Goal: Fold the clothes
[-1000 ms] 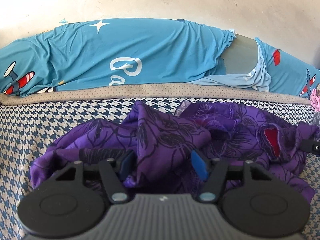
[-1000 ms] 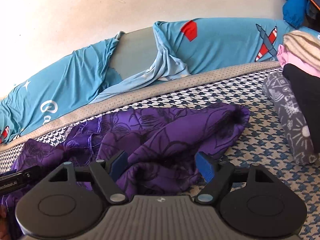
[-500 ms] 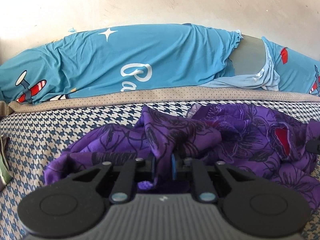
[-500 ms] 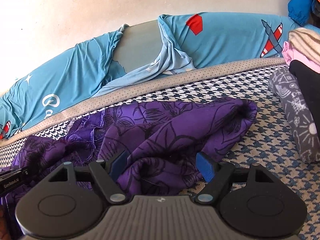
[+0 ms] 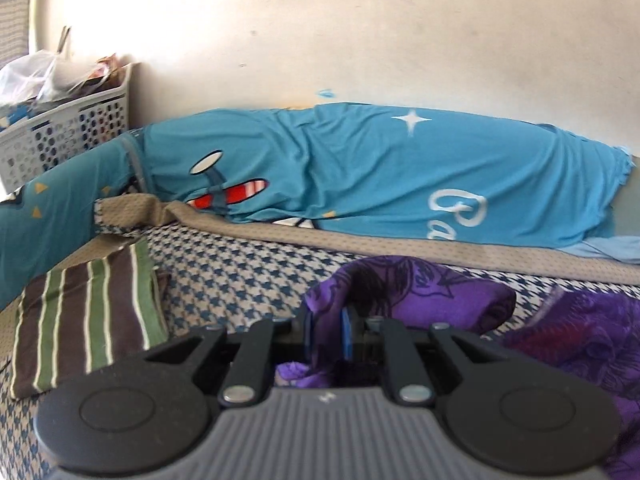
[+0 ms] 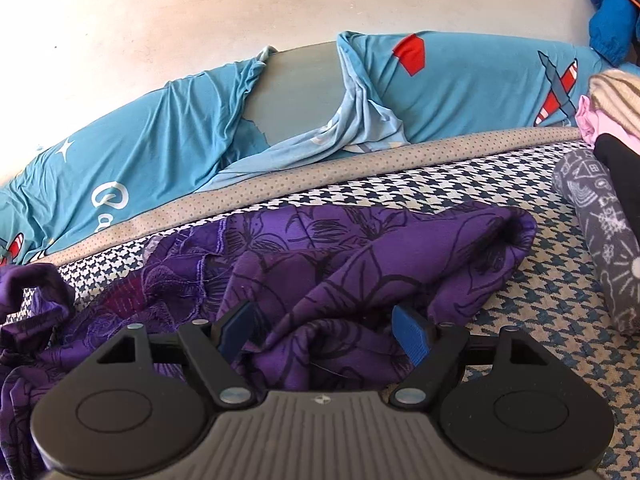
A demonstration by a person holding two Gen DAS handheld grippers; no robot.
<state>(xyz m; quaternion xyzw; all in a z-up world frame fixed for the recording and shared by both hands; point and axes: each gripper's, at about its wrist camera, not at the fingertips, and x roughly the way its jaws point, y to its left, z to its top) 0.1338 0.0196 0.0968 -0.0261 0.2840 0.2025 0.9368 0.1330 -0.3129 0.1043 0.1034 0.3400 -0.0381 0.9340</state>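
A crumpled purple garment (image 6: 360,256) with a black flower print lies on the houndstooth bed cover (image 6: 540,320). In the left wrist view my left gripper (image 5: 326,338) is shut on a fold of the purple garment (image 5: 404,292), which is lifted off the cover and drapes to the right. My right gripper (image 6: 324,330) stands open, its blue pads either side of a bunched fold of the cloth without pressing on it. The lifted fold also shows at the far left of the right wrist view.
A folded brown and green striped cloth (image 5: 80,320) lies on the bed at the left, a white basket (image 5: 60,136) behind it. Blue pillows (image 5: 380,176) line the wall. A grey patterned roll (image 6: 600,240) and stacked clothes (image 6: 616,100) sit at the right.
My left gripper shut on a fold of the purple garment, then lifted it and swung left, bringing the striped cloth and basket into view. The right gripper has stayed open and still.
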